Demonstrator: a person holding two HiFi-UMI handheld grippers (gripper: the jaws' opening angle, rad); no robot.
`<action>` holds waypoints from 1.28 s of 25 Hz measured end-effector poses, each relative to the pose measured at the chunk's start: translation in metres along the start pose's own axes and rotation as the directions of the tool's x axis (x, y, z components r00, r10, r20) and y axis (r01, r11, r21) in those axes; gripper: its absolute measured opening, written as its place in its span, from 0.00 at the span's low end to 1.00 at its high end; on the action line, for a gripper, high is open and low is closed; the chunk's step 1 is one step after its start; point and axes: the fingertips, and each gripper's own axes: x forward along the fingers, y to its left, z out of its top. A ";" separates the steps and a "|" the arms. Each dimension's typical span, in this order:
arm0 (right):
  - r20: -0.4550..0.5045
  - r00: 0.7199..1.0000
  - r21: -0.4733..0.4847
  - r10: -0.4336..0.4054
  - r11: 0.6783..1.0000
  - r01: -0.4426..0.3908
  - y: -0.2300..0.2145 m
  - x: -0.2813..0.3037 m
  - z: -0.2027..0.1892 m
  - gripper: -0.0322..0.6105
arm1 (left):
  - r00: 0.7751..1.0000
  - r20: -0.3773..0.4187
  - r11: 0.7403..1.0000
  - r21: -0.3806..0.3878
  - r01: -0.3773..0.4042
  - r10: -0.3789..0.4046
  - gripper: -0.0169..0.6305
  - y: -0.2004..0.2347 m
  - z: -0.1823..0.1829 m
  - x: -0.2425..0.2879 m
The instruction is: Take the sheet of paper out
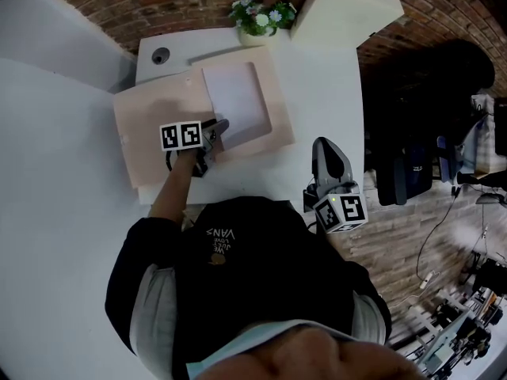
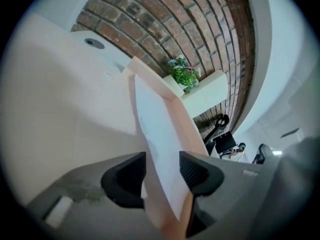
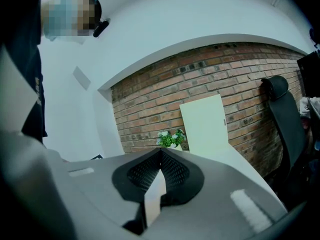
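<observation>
**Current state.** An open pink folder [image 1: 150, 145] lies flat on the white worktop [image 1: 317, 93]. The sheet of paper [image 1: 238, 93] is still inside it, resting on the right-hand leaf. A small potted plant [image 1: 261, 16] and a pale board [image 1: 348, 10] stand at the far edge, well apart from the work.

**Left gripper.** The left gripper [image 1: 215, 133] sits at the near edge of the sheet, close to its lower left corner. In the left gripper view its fingers [image 2: 122, 181] stand wide apart. The edge of the sheet runs up through the gap, with the folder's pink leaf directly beside it. Neither pad appears to press on the paper, so nothing is held yet.

**Right gripper.** The right gripper [image 1: 329, 161] hangs off to the right of the folder, near the edge of the worktop. Its fingers are fully together with nothing gripped, and it takes no part in the work.

**Step in hand.** Judged from this position, the step is the approach to the grasp. The sheet is straddled but not clamped.

**Next move.**
1. Close the left fingers on the sheet alone.
2. Confirm that the pink leaf is not caught along with it, since both lie in the gap.
3. Draw the sheet clear of the folder. The right gripper may need to hold the folder down.
</observation>
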 end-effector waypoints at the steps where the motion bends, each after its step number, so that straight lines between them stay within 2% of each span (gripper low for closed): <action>1: 0.001 1.000 0.004 -0.002 1.000 0.002 -0.001 0.000 0.000 0.05 | 1.000 -0.004 1.000 -0.019 0.008 -0.008 0.34 0.001 0.001 0.001; 10: 0.010 1.000 0.020 0.003 1.000 -0.003 -0.010 -0.007 -0.001 0.05 | 0.993 -0.042 0.981 -0.164 0.103 -0.112 0.33 -0.005 0.000 0.009; 13: 0.013 1.000 0.023 0.004 1.000 -0.004 -0.013 -0.008 -0.001 0.05 | 0.992 -0.058 0.981 -0.166 0.103 -0.114 0.32 -0.004 0.001 0.012; 19: 0.014 1.000 0.031 0.009 0.999 -0.010 -0.018 -0.010 -0.001 0.05 | 0.994 -0.078 0.986 -0.149 0.069 -0.081 0.06 0.005 -0.001 0.010; 20: 0.014 1.000 0.029 0.013 0.999 -0.013 -0.019 -0.009 -0.001 0.05 | 0.993 -0.078 0.986 -0.151 0.071 -0.083 0.05 0.005 -0.001 0.010; 27: 0.010 0.998 0.021 0.066 0.998 -0.066 -0.015 -0.002 0.001 0.05 | 0.994 -0.046 0.983 -0.161 0.090 -0.099 0.03 0.004 0.002 -0.005; 32: 0.000 0.993 0.018 0.120 0.993 -0.120 -0.007 0.007 0.001 0.05 | 0.998 -0.040 0.987 -0.152 0.041 -0.048 0.03 0.017 -0.001 -0.027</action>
